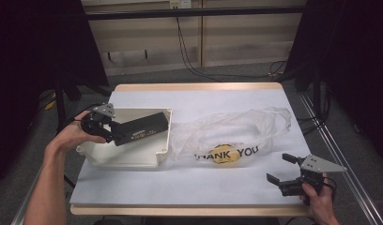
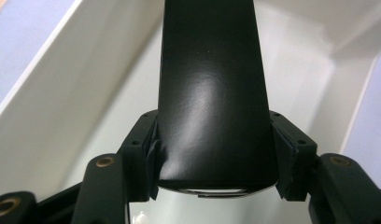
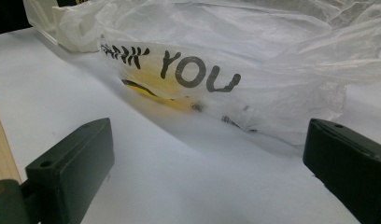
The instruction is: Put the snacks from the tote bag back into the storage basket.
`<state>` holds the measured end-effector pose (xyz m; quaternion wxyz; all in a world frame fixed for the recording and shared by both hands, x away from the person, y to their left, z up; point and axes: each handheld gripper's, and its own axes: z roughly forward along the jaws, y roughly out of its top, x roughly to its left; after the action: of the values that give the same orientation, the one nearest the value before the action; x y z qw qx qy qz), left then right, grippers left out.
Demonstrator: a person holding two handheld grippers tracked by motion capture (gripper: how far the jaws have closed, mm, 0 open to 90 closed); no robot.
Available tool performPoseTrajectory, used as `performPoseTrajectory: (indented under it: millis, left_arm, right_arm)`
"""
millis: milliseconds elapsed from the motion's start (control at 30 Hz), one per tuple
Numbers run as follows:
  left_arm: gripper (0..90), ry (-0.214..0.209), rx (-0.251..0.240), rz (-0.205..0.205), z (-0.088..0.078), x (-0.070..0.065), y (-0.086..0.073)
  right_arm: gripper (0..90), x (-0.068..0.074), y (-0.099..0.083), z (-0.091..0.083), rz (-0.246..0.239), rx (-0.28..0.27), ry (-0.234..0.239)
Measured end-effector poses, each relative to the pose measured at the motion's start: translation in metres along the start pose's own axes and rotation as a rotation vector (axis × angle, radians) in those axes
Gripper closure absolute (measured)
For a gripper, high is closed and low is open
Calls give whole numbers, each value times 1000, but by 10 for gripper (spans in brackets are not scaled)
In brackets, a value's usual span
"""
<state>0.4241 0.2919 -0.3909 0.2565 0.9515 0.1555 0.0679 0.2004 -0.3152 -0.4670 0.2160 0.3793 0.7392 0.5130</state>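
A long black box [image 1: 141,127] lies slanted over the white tray [image 1: 128,159] at the table's left, one end in my left gripper [image 1: 115,133]. In the left gripper view the black box [image 2: 212,93] runs up from between the jaws, both pads pressed on its sides, my left gripper [image 2: 215,161] shut on it above the tray's inside wall [image 2: 72,107]. My right gripper [image 1: 279,168] rests open near the front right edge, jaws pointing left toward a clear "THANK YOU" plastic bag [image 1: 232,133]. The right gripper view has that bag [image 3: 235,79] ahead of my right gripper [image 3: 207,163], nothing between the jaws.
The white-covered table [image 1: 180,183] has a wooden rim. The bag's mouth lies against the tray's right side. Black cables [image 1: 189,51] run over the floor behind the table, and dark stands rise at both sides.
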Motion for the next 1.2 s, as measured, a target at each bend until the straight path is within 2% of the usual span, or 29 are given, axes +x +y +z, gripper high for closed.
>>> performPoseTrajectory:
  millis: [133,233,300,433,533,667,767,800,867,933,967,1000,1067,1100,1133,1200]
  left_arm:
    - [433,-11,28,13,7,5,-1]
    - [432,-18,28,16,11,4,1]
    - [432,-19,54,37,11,6,1]
    - [432,-25,72,19,15,9,3]
    - [431,-31,94,33,18,11,7]
    - [430,-36,100,20,20,13,6]
    - [428,-51,135,9,25,15,7]
    - [428,-56,148,20,27,16,8]
    - [427,-55,166,12,29,17,9]
    - [425,-60,189,22,31,18,10]
    - [424,-52,188,-2,33,17,11]
    - [424,-64,209,14,34,18,12]
    - [424,-55,206,-6,35,18,13]
    - [423,-45,228,7,36,20,14]
    - [420,-51,234,3,37,21,14]
    - [409,-35,268,-22,40,23,14]
  right_arm:
    - [14,1,-1,1,-12,7,2]
    - [14,2,-1,2,-9,12,7]
    - [14,2,-1,2,-6,13,7]
    - [15,2,-1,1,-7,11,8]
    - [14,2,0,1,-6,9,7]
    - [15,3,-1,1,-8,12,13]
    - [15,3,-1,1,-9,12,14]
    - [15,3,-1,1,-10,12,14]
    - [14,3,-1,1,-11,14,14]
    - [15,3,-1,1,-12,15,15]
    - [14,3,-1,1,-8,16,15]
    - [14,2,-1,1,-9,18,15]
    - [14,3,-1,1,-10,20,18]
    - [14,3,-1,1,-13,17,20]
    - [14,3,-1,1,-15,18,19]
    - [14,3,-1,1,-13,18,26]
